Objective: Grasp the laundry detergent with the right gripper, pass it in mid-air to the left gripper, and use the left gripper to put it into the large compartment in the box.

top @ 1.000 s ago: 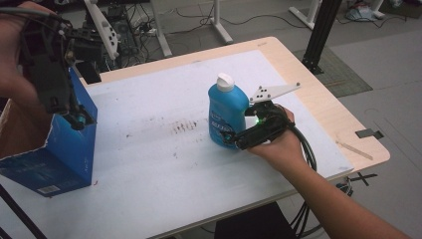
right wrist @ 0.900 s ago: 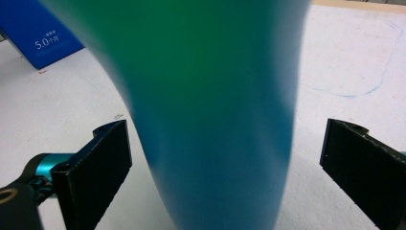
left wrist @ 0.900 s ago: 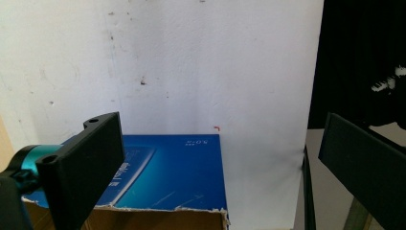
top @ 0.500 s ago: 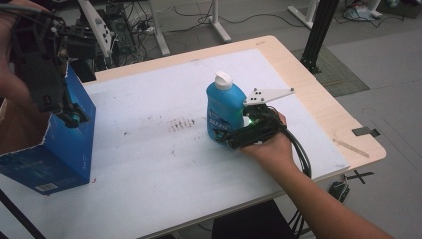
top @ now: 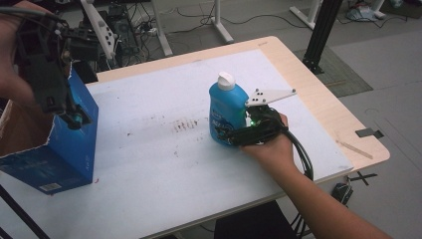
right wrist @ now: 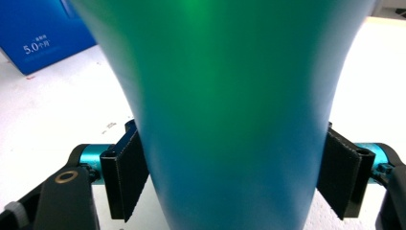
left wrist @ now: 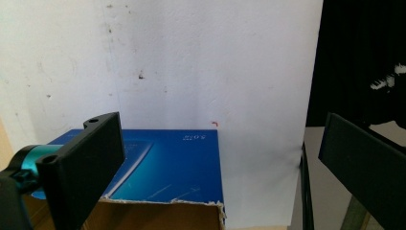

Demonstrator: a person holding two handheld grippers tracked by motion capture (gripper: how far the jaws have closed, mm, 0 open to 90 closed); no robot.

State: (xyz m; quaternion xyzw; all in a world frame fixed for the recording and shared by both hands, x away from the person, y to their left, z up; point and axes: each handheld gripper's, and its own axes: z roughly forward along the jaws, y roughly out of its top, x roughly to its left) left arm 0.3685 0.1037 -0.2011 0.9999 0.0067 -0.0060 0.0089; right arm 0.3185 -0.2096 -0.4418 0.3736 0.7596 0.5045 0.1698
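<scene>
Blue bottle [top: 226, 115] upright — clamped between right tool [top: 238, 135] pads.

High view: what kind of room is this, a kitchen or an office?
Neither, probably a lab or workshop: a plain white-topped table, cables and equipment stands on the floor, and a black metal post nearby.

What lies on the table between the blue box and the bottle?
Nothing stands between the box and the bottle: the high view shows bare white table with a few dark smudges.
</scene>
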